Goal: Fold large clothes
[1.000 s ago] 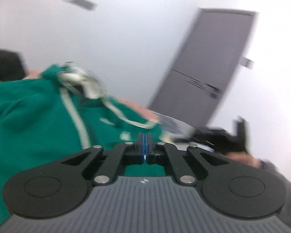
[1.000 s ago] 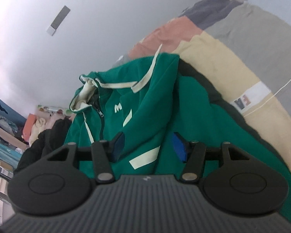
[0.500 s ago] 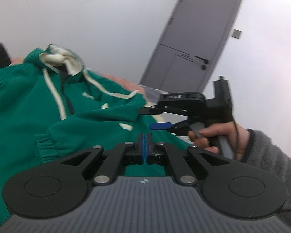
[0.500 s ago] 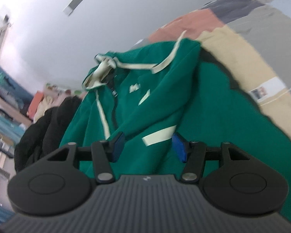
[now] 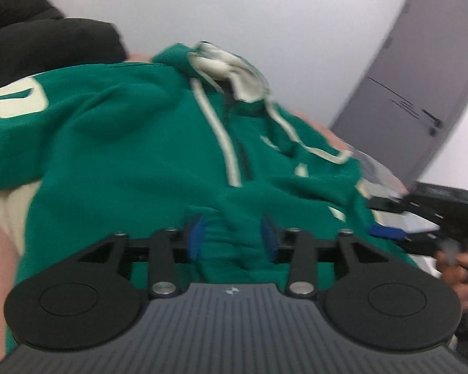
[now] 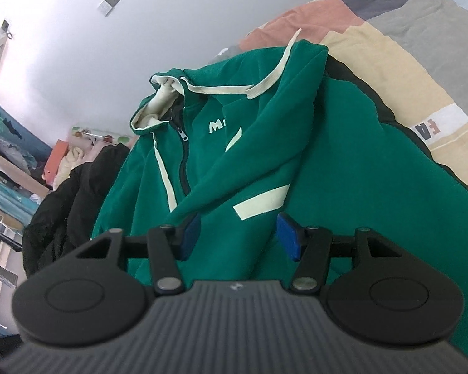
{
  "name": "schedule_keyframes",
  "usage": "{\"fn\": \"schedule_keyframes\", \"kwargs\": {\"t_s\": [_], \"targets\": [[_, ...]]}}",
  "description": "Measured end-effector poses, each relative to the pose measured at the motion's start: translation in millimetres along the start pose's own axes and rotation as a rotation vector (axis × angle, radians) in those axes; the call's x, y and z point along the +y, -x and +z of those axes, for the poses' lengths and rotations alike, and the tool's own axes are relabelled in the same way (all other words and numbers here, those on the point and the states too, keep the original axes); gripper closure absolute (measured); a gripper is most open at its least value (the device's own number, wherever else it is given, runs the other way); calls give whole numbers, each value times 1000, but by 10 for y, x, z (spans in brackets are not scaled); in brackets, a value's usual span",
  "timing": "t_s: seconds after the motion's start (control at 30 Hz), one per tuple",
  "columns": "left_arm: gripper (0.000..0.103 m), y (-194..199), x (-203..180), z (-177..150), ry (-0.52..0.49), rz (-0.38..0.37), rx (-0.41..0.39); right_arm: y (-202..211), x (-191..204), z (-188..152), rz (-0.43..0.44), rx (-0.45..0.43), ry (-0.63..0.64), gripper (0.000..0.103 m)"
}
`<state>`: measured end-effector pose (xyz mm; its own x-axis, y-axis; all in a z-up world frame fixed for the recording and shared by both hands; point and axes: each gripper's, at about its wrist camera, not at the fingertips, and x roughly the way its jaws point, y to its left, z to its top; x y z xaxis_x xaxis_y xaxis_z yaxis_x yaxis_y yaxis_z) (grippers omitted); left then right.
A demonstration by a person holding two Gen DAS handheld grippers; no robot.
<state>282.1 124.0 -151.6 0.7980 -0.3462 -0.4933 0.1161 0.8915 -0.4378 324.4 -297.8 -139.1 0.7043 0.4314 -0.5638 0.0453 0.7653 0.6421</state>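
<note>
A green zip hoodie (image 6: 296, 143) with cream stripes and a cream-lined hood lies on the bed, one sleeve folded across its chest. It also shows in the left wrist view (image 5: 134, 149). My left gripper (image 5: 232, 238) is open, with a bunched fold of green cloth lying between its blue pads. My right gripper (image 6: 238, 235) is open and empty, just above the hoodie's lower front. The right gripper also shows at the right edge of the left wrist view (image 5: 387, 232), held by a hand.
The hoodie lies on a patchwork bedspread (image 6: 421, 46) of beige, grey and salmon blocks. A black garment (image 6: 65, 199) is heaped to the left of it. A grey door (image 5: 421, 78) stands in the white wall beyond the bed.
My left gripper was shut and has opened, letting go of the green cloth. The left view has swung toward the hoodie. My right gripper stays open over the hoodie.
</note>
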Motion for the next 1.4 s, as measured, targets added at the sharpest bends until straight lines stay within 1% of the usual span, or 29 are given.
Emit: {"fn": "schedule_keyframes", "kwargs": {"t_s": [0.07,0.1,0.17,0.3,0.37,0.4,0.43,0.47,0.5,0.53,0.57,0.67,0.77,0.83,0.87,0.93,1.0,1.07,1.13,1.17,1.2,1.27,1.3,1.33,1.4], "targets": [[52,-109,83,29,20,23,16,-15,-4,9,6,2,-14,45],[49,-164,108,36,28,26,24,-23,-13,17,10,3,-24,45],[47,-273,146,34,22,34,33,-36,-31,38,16,5,-37,45],[46,-520,168,0,17,12,71,-76,-70,60,19,12,-47,45],[48,-588,168,-15,31,-3,73,-99,-104,74,16,16,-60,45],[54,-591,167,-20,38,-14,73,-101,-121,77,14,16,-68,45],[66,-587,151,-18,36,-19,63,-91,-125,70,12,13,-75,45],[74,-567,119,-8,22,-23,51,-85,-141,79,10,11,-83,45],[79,-526,69,11,6,-26,39,-73,-158,91,9,9,-90,45],[82,-477,24,32,-4,-34,25,-58,-172,100,9,5,-97,45],[83,-407,-35,56,-19,-46,6,-43,-188,112,8,0,-104,45],[84,-89,-335,97,-136,-97,-70,28,-238,146,7,-22,-126,45],[84,301,-737,38,-289,-184,-127,121,-277,189,16,-46,-145,45],[84,533,-1019,-96,-395,-254,-139,185,-298,218,29,-61,-152,45],[84,621,-1140,-179,-438,-294,-131,215,-311,234,33,-69,-152,45],[85,732,-1359,-354,-511,-377,-91,281,-333,260,33,-85,-150,45],[85,744,-1561,-537,-568,-431,-42,322,-347,269,35,-92,-155,45],[85,659,-1717,-728,-593,-461,22,360,-366,272,40,-91,-163,45],[84,522,-1790,-879,-612,-448,73,392,-376,277,38,-89,-161,45],[84,453,-1796,-925,-603,-450,102,404,-380,280,33,-87,-157,45],[82,397,-1782,-946,-579,-459,135,412,-382,277,27,-84,-155,45],[68,326,-1691,-909,-494,-473,182,432,-410,286,19,-76,-155,45],[53,302,-1617,-865,-454,-472,192,441,-423,289,18,-73,-155,45],[40,286,-1539,-813,-408,-465,192,451,-433,290,14,-69,-154,45],[35,273,-1364,-742,-308,-477,183,480,-458,291,8,-65,-153,45]]}}
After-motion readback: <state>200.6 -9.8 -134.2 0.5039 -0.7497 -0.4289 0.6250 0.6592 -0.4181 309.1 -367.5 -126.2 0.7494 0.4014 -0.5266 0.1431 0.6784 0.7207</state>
